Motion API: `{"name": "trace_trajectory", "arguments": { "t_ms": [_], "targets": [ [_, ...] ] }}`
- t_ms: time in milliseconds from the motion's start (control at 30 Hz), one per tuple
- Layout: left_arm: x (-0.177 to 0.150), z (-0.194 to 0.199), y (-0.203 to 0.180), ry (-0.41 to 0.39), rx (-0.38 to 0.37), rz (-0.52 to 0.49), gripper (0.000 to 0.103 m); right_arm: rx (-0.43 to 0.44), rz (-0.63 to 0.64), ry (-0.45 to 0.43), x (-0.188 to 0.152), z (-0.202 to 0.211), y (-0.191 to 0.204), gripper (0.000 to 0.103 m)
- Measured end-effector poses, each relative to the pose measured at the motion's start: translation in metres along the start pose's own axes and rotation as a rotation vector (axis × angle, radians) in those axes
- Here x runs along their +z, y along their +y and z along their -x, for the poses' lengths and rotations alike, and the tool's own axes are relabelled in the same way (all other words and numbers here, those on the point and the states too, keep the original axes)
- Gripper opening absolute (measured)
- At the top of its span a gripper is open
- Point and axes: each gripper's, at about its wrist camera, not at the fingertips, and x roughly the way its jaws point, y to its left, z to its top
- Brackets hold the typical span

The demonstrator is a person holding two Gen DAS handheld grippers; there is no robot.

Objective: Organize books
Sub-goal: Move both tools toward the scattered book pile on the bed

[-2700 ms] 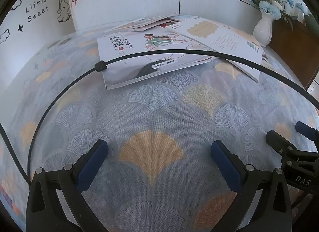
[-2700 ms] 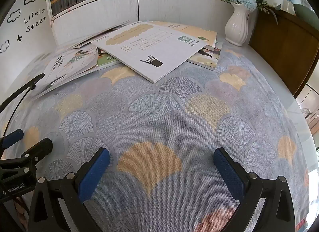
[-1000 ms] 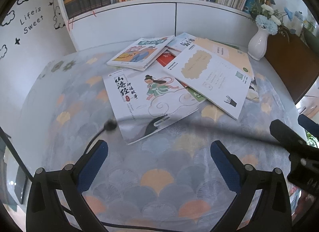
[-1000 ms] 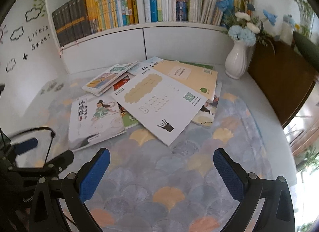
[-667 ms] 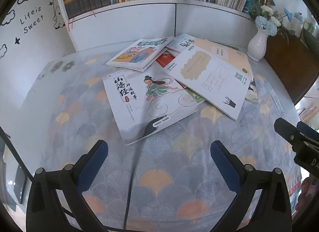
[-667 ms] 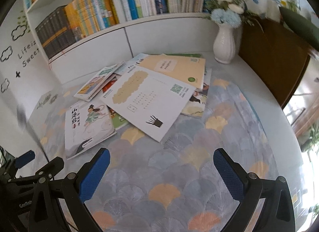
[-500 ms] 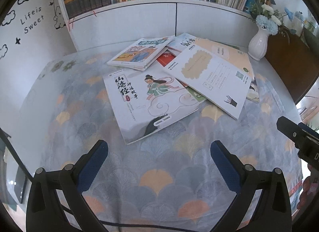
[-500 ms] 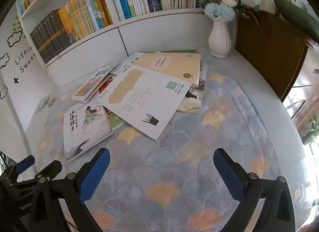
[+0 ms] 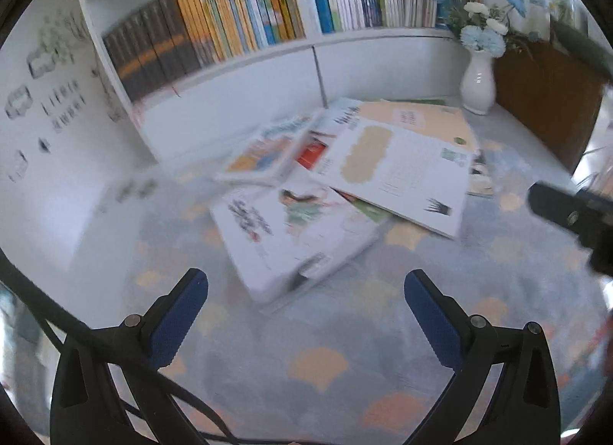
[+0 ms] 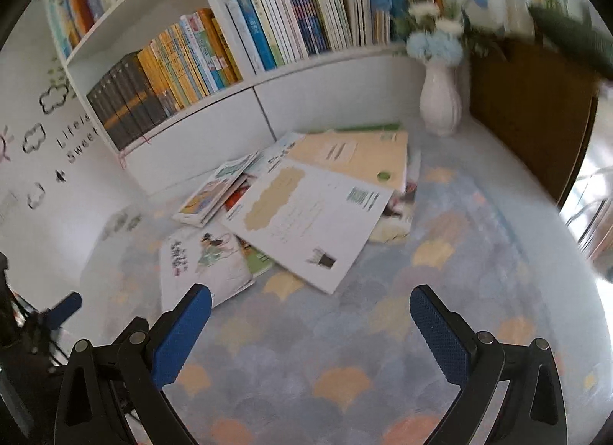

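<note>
Several books lie in a loose pile on the patterned tablecloth (image 9: 325,360). Nearest is a white book with a drawn figure (image 9: 295,230) (image 10: 203,257). Overlapping it to the right is a large white book with a tan patch (image 9: 394,173) (image 10: 306,215), and behind that a tan book (image 10: 356,156). A picture book (image 9: 256,156) (image 10: 214,190) lies at the pile's left. My left gripper (image 9: 306,311) is open above the cloth, short of the white book. My right gripper (image 10: 310,318) is open too, nothing between its fingers.
A white bookshelf (image 10: 245,100) full of upright books stands behind the pile. A white vase with blue flowers (image 9: 477,81) (image 10: 440,100) stands at the back right beside a brown cabinet (image 10: 528,115). The right gripper's body (image 9: 571,215) shows at the right edge.
Both grippers have risen and tilted up, so more of the bookshelf shows and the pile sits lower in view. The frames are now motion-blurred. Both grippers stay open.
</note>
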Motion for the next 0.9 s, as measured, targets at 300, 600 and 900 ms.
{"name": "trace_trajectory", "arguments": {
  "t_ms": [300, 600, 900],
  "targets": [
    [-0.011, -0.021, 0.019, 0.141, -0.077, 0.162, 0.103, -0.023, -0.110, 0.096, -0.012, -0.017, -0.027, 0.103],
    [-0.024, -0.037, 0.022, 0.253, -0.134, 0.232, 0.103, -0.040, -0.168, 0.149, -0.021, -0.026, -0.042, 0.103],
    [-0.021, -0.030, 0.013, 0.220, -0.150, 0.184, 0.103, -0.032, -0.169, 0.162, -0.024, -0.028, -0.041, 0.103]
  ]
}}
